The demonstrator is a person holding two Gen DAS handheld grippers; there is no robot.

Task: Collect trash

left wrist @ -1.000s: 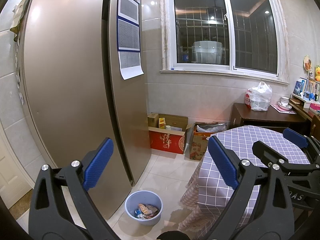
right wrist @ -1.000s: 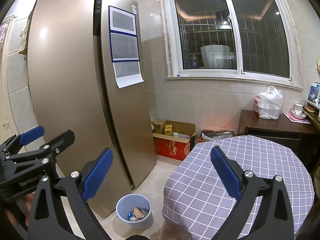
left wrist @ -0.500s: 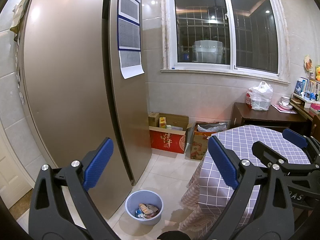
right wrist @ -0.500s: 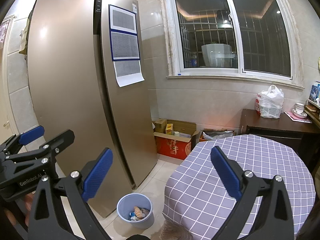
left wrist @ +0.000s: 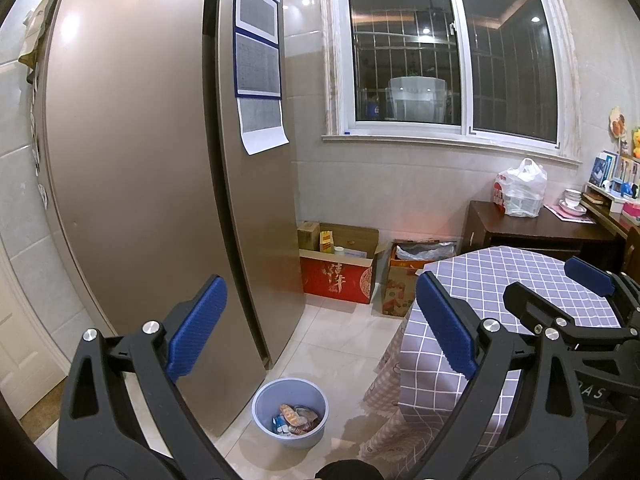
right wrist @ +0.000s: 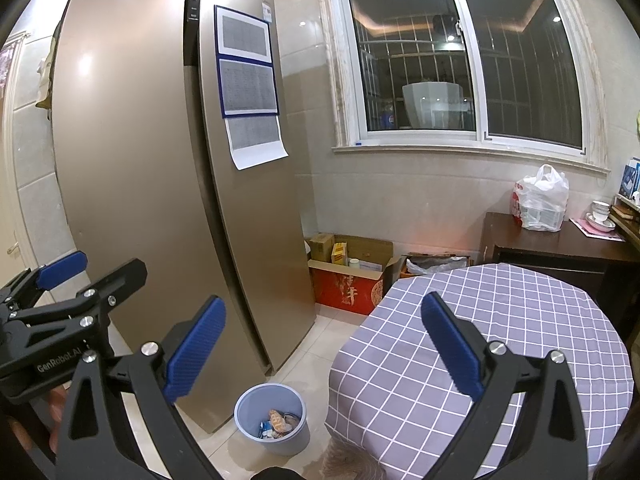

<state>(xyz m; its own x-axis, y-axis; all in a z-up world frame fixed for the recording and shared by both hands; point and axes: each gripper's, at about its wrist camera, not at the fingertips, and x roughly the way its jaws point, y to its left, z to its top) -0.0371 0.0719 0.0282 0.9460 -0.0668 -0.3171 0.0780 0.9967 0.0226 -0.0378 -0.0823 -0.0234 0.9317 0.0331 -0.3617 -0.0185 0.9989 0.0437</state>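
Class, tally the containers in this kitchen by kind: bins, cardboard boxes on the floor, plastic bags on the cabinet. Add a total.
Blue bin: 1
Cardboard boxes, red box and brown box: 2
White plastic bag: 1
Total: 4

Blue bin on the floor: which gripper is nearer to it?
Left, likely. The blue bin sits between the left gripper fingers, by the fridge. The right gripper hangs off toward the checkered table. Both are open, well above it.
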